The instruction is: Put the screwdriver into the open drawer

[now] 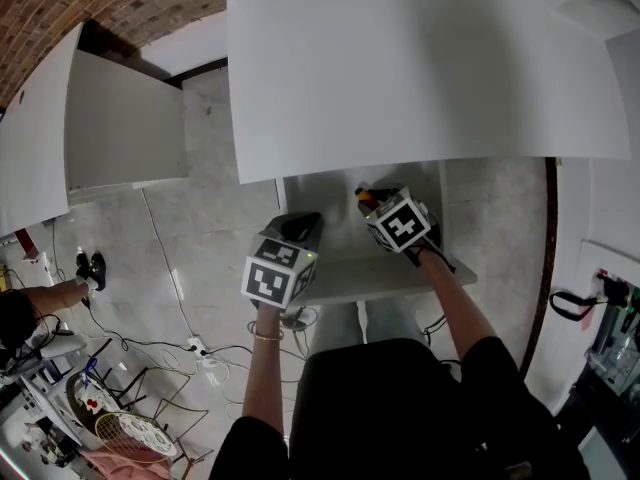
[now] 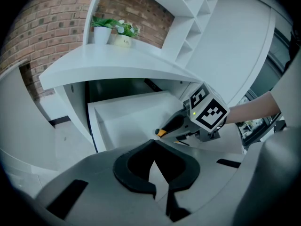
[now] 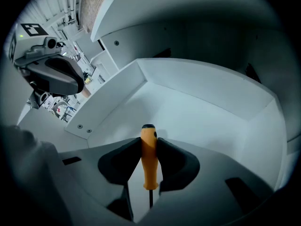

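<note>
The screwdriver [image 3: 149,157] has an orange handle and a thin dark shaft. My right gripper [image 3: 149,143] is shut on that handle, which sticks out past the jaws over the white floor of the open drawer [image 3: 197,107]. In the head view the right gripper [image 1: 375,203] hangs over the drawer [image 1: 335,223] with the screwdriver's end [image 1: 363,196] showing. My left gripper [image 1: 298,224] hovers at the drawer's left side, jaw tips together and nothing between them. In the left gripper view its own jaws [image 2: 154,147] face the drawer [image 2: 127,119], the right gripper [image 2: 207,112] and the orange handle end [image 2: 161,133].
The white desk top [image 1: 420,68] overhangs the drawer's back. A white cabinet panel [image 1: 120,118] stands at the left. Cables [image 1: 190,343] and clutter lie on the floor, with a person's arm [image 1: 50,293] at far left. Potted plants [image 2: 113,29] stand on the upper shelf.
</note>
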`<state>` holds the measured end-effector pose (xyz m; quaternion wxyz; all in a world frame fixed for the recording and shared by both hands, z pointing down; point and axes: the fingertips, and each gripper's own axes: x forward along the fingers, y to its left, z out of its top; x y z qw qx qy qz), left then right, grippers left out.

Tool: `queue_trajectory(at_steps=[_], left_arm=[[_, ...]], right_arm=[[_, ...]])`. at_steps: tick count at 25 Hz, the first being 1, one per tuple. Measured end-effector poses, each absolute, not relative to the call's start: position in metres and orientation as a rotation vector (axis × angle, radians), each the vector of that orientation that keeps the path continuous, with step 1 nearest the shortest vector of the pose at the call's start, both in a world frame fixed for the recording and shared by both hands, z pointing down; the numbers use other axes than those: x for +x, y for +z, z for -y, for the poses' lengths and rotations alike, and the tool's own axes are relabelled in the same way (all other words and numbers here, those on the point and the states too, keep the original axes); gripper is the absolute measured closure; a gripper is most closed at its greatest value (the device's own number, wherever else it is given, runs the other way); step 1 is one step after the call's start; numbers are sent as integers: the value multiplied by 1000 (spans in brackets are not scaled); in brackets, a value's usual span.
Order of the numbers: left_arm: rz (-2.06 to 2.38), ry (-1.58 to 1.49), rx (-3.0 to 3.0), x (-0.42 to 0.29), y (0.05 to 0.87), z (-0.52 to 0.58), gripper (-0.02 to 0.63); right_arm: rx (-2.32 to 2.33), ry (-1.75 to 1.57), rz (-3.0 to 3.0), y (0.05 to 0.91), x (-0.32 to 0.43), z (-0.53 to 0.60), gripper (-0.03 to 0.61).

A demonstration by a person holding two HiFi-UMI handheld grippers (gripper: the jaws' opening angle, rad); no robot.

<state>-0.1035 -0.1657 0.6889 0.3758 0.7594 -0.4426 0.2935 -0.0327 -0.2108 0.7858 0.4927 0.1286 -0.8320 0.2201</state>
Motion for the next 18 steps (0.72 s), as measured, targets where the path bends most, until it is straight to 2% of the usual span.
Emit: queue_trajectory(at_steps=[13, 18], left_arm=[[1114, 762, 1955, -107, 692, 165, 604], [1108, 765, 1955, -106, 693, 165, 605]], right_arm=[[276, 562, 1971, 804, -41, 197, 463], [288, 462, 1991, 802, -46, 204, 463]])
